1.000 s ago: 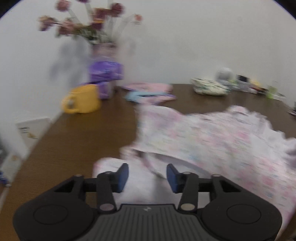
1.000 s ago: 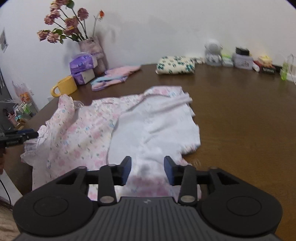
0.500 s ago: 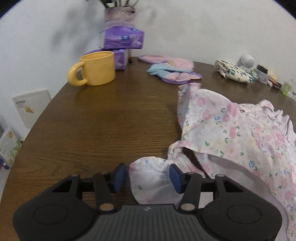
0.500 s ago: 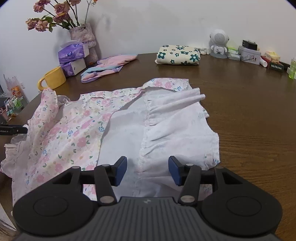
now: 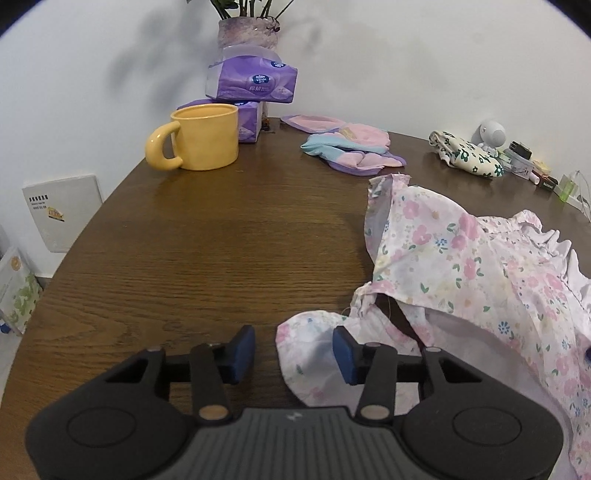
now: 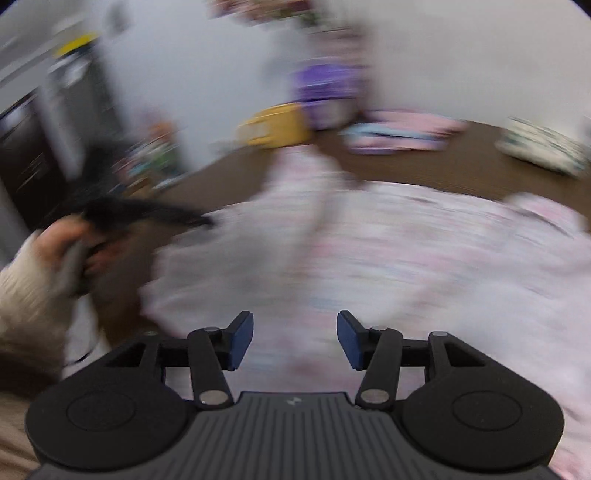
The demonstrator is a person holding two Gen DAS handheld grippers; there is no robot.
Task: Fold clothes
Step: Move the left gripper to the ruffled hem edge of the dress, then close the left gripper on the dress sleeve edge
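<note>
A pink floral garment point(image 5: 461, 266) lies crumpled on the brown wooden table point(image 5: 221, 236), filling the right half of the left wrist view. One rounded sleeve point(image 5: 310, 343) of it lies between the fingers of my left gripper point(image 5: 293, 349), which is open just above it. The right wrist view is heavily blurred by motion. There the same garment point(image 6: 388, 251) spreads across the table, and my right gripper point(image 6: 294, 339) is open over its near edge. A hand point(image 6: 66, 251) holding the left gripper shows at the left of that view.
At the back of the table stand a yellow mug point(image 5: 199, 138), purple tissue packs point(image 5: 255, 79) and a vase point(image 5: 247, 33). Folded pink and blue clothes point(image 5: 351, 147) and a green-flowered folded cloth point(image 5: 467, 155) lie further right. Small items line the far right edge.
The left gripper moved closer to the table and the sleeve edge. The right gripper swung sharply leftward, blurring its view, and now faces the left hand and the mug side.
</note>
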